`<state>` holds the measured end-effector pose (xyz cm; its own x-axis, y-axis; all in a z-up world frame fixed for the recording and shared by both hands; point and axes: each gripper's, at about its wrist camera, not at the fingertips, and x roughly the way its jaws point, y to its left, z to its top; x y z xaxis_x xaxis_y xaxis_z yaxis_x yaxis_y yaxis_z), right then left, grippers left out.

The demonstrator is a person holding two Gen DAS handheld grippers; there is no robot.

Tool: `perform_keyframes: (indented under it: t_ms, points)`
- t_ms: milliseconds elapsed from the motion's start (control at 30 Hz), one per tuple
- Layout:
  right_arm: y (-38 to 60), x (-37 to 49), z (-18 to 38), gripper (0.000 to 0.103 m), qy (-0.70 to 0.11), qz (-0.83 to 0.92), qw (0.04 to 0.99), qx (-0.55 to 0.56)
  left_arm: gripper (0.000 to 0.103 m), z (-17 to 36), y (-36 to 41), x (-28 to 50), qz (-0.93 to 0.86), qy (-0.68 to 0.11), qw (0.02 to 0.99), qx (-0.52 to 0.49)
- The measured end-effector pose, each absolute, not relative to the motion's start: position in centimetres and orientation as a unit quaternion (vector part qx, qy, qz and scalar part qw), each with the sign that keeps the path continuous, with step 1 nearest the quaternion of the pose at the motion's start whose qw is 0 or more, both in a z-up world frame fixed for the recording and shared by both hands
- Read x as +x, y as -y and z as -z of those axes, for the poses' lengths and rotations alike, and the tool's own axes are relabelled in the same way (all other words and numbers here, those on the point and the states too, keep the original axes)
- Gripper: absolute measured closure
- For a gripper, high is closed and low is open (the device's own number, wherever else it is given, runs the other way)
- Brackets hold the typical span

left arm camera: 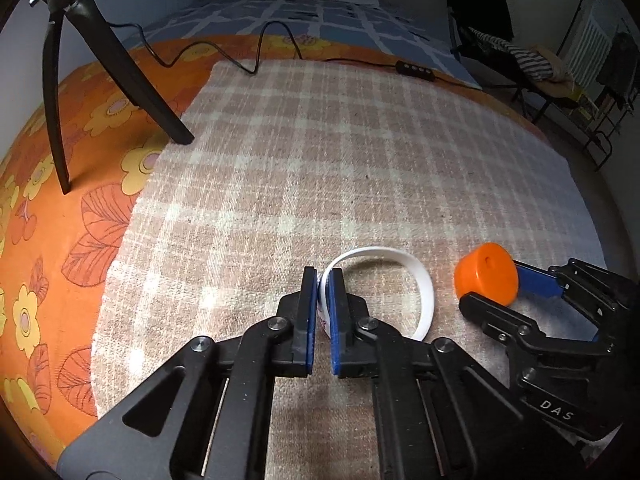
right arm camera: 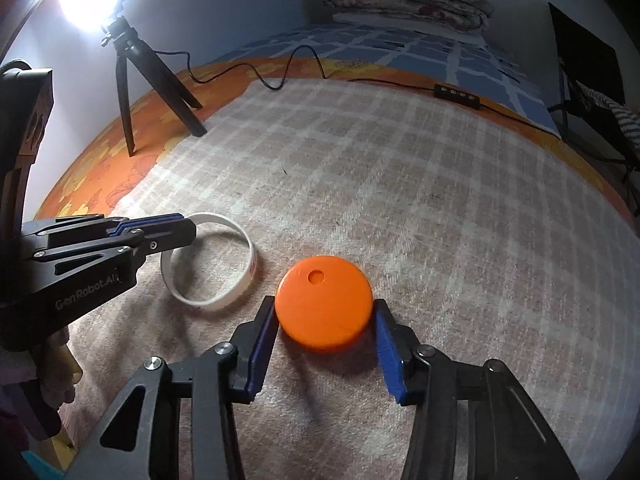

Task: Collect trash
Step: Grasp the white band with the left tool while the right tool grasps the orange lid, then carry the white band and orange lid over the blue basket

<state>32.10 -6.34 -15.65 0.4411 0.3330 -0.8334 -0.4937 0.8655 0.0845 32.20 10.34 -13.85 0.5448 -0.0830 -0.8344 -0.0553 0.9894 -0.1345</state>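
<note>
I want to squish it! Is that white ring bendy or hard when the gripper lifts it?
Probably bendy: the white ring is a thin band, and where the left gripper pinches it the loop narrows to a point. It looks light. Once lifted, it may droop or wobble.

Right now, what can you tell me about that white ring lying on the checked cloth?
The white ring is a thin flexible band, likely rubber or silicone, with small red print on one side. It stands on edge on the checked cloth, bent slightly oval. The left hand-held gripper is shut on one part of its wall. The orange cap sits beside it, not touching.
</note>
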Motion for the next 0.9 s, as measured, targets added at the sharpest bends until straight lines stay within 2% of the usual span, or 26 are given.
perform_keyframes:
  t_ms: [433, 900]
  points:
    - [7.9, 29.5, 12.6, 0.055, -0.447, -0.250, 0.856, -0.079, 0.100, 10.3, -9.6, 28.6, 0.023, -0.453, 0.889, -0.059]
    - [10.3, 22.9, 8.5, 0.055, -0.429, -0.267, 0.860, -0.069, 0.100, 5.3, -6.5, 20.6, 0.058, -0.425, 0.902, -0.040]
